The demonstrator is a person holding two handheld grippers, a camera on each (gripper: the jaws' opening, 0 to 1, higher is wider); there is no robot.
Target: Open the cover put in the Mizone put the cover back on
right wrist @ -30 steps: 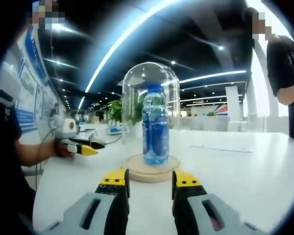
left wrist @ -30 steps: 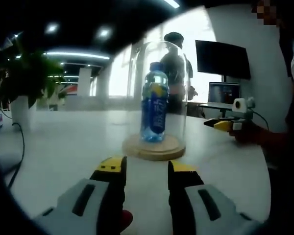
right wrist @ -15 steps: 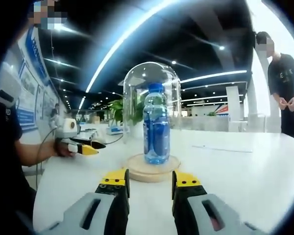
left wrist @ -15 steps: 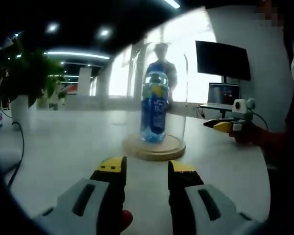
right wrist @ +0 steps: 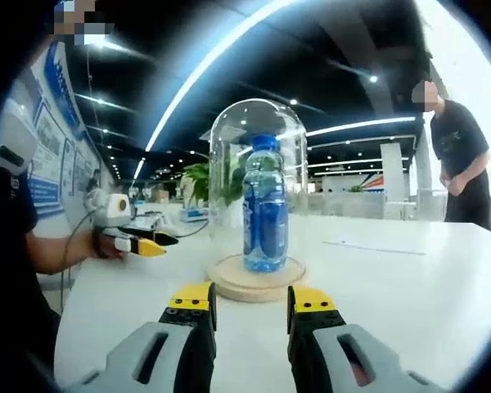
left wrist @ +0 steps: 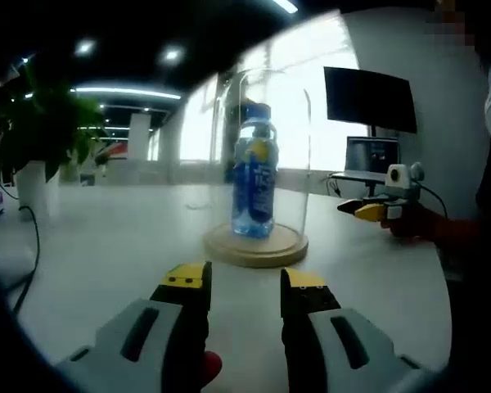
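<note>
Jaws, both grippers: parted, nothing between them.

Left gripper [left wrist: 244, 282]: you hold it low over the table [left wrist: 106, 246], level, aimed at the dome from one side, well short of the base. It also shows in the right gripper view [right wrist: 147, 243], in your hand, yellow tips pointing at the dome, apart from it.

Right gripper [right wrist: 250, 299]: same low, level pose, aimed from the opposite side, near the base but not touching. Seen from the left gripper view [left wrist: 368, 210], it hovers beside the dome.

Dome [right wrist: 258, 147]: clear glass cover, seated upright on the base, rim down all round as far as the pictures tell.

Base [right wrist: 254, 282]: round wooden disc, flat on the table, carrying dome and bottle.

Bottle [right wrist: 264, 205]: blue Mizone, cap on, upright at the middle of the base, enclosed by the dome.

Judgement: the bottle stands centred so the dome clears it; with the cover on, the task looks complete, and your two grippers, empty and flanking, read as a resting stance.

Other: potted plant [left wrist: 33, 139]; monitor [left wrist: 370, 97]; a person [right wrist: 454, 164] standing far off.
</note>
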